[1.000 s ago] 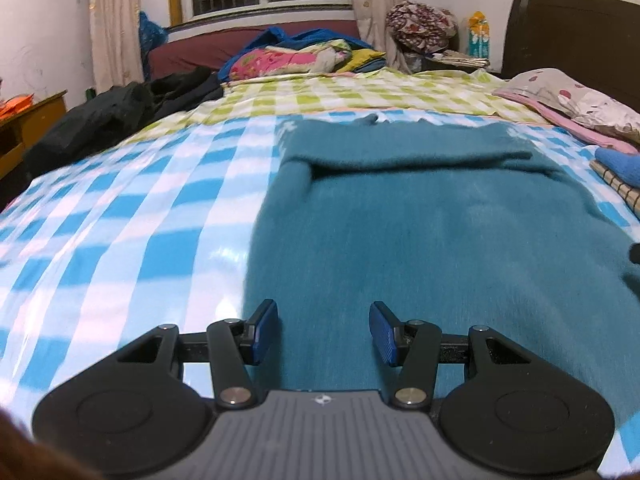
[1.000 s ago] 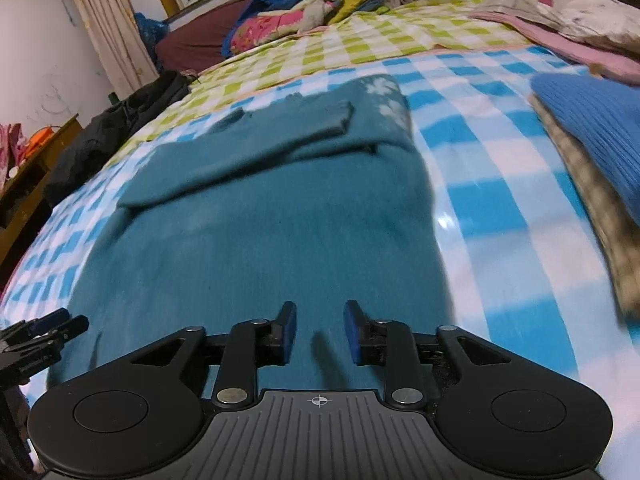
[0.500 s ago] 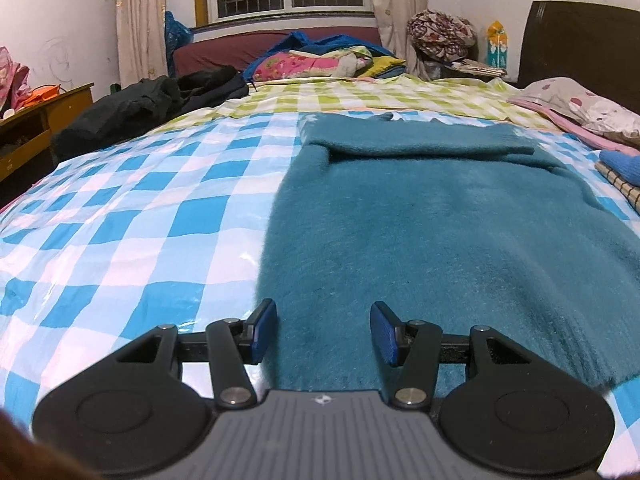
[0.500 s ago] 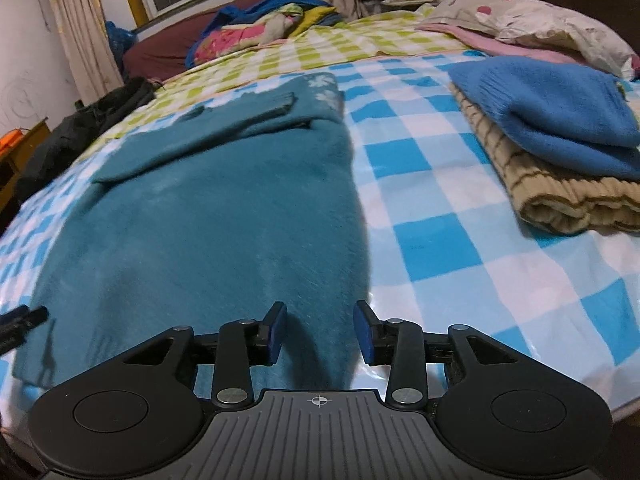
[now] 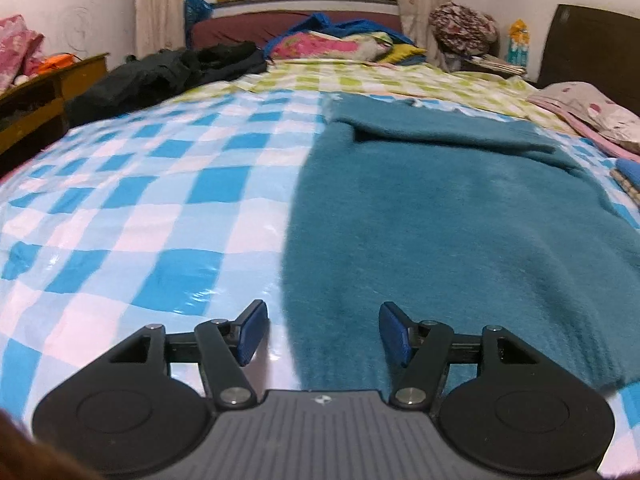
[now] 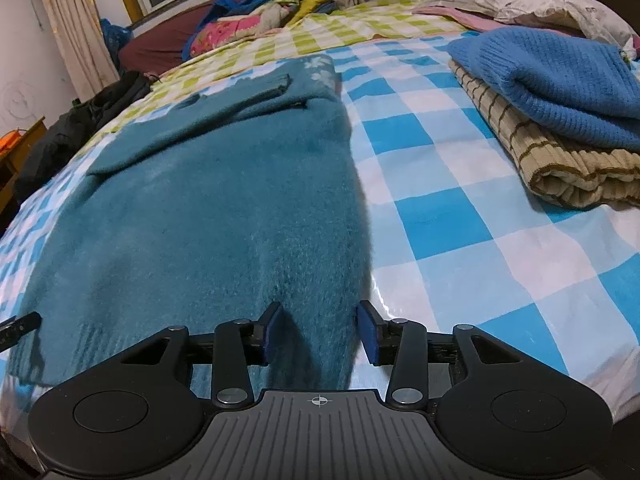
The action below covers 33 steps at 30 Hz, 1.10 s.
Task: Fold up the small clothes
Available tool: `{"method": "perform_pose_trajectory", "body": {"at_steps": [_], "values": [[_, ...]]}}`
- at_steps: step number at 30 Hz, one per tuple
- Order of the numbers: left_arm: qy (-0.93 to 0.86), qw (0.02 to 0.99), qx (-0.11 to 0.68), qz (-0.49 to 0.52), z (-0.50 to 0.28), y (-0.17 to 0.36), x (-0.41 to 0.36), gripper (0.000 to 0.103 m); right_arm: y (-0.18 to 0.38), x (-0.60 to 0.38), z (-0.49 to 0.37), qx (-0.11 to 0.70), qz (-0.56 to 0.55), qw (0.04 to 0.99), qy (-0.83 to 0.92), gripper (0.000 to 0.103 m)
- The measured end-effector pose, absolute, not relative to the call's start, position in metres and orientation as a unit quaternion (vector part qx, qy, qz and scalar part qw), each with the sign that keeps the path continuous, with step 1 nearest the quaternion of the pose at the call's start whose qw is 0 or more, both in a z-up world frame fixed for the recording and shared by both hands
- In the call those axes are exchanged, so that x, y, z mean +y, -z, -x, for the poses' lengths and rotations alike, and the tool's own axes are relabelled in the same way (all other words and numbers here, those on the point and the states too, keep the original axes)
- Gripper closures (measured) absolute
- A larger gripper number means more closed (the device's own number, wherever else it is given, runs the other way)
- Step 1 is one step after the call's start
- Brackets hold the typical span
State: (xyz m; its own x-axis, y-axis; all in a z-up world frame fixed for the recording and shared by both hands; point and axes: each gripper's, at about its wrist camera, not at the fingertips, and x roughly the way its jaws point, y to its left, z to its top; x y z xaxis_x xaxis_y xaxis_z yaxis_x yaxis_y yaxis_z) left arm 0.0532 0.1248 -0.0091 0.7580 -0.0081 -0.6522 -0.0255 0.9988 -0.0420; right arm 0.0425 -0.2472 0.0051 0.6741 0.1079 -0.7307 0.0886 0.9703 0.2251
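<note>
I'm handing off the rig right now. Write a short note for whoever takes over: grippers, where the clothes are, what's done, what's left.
Left gripper: jaws opening, empty, at the near left corner of the teal sweater.
Right gripper: jaws opening, empty, at the sweater's near right edge.
Sweater lies flat on the blue checked sheet, one sleeve folded across the far end.
Done: blue sweater and striped sweater are folded and stacked to the right.
Left: probably grip both near corners and fold the teal sweater away from you.

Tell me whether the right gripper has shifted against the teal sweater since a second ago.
Yes. The right gripper has slid toward the teal sweater's right edge and near hem; that edge now sits between its opening jaws, with the folded blue sweater now in view.
</note>
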Motion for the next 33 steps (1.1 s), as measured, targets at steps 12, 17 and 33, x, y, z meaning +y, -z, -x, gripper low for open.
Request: {"method": "perform_pose_trajectory", "body": {"at_steps": [12, 17, 33], "values": [[0.020, 0.934, 0.356, 0.031, -0.057, 0.009, 0.114, 0.037, -0.007, -0.257, -0.043, 0.407, -0.163, 0.899, -0.011, 0.061], [0.015, 0.933, 0.359, 0.035, -0.060, 0.009, 0.113, 0.036, -0.005, -0.260, -0.048, 0.408, -0.166, 0.898, -0.017, 0.060], [0.011, 0.928, 0.369, 0.051, -0.063, 0.005, 0.117, 0.052, -0.005, -0.261, -0.046, 0.408, -0.215, 0.886, -0.047, 0.077]]}}
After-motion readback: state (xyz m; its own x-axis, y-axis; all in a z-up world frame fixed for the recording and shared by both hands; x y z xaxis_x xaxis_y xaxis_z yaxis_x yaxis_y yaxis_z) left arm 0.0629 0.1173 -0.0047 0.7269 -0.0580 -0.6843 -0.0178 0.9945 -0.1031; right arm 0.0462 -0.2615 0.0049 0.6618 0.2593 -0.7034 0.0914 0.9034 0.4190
